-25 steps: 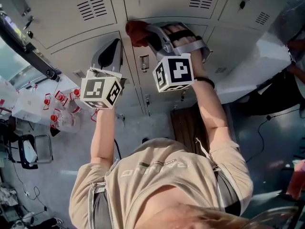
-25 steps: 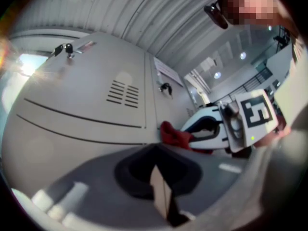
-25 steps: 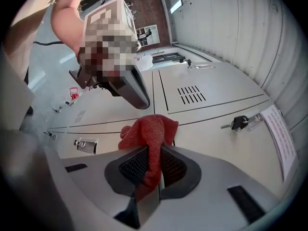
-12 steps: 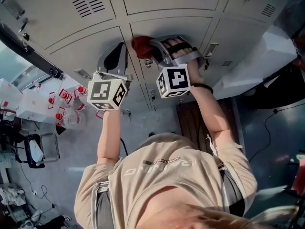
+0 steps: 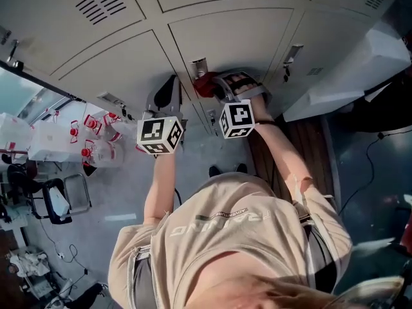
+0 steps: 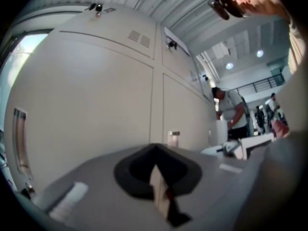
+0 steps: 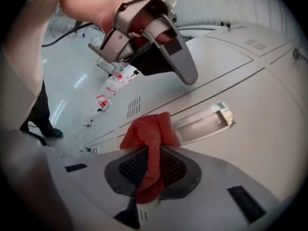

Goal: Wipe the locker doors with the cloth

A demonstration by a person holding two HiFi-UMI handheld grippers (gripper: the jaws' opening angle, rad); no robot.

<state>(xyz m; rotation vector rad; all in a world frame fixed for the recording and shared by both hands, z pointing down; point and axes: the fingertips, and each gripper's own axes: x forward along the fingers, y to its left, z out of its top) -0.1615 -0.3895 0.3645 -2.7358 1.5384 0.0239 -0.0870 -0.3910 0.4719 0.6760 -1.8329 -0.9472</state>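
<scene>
Red, crumpled, textured cloth (image 7: 149,131) in right gripper (image 7: 147,166)

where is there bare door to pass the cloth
Bare: the door panel above the cloth, between handle and latch; also the door left of the handle, above the left gripper. Crowded: at the handle, by the right gripper.

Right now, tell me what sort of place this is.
Probably a locker area in a big hall: pale grey metal locker doors with vents, clear red-capped bottles on the grey floor, a high ribbed ceiling.
</scene>
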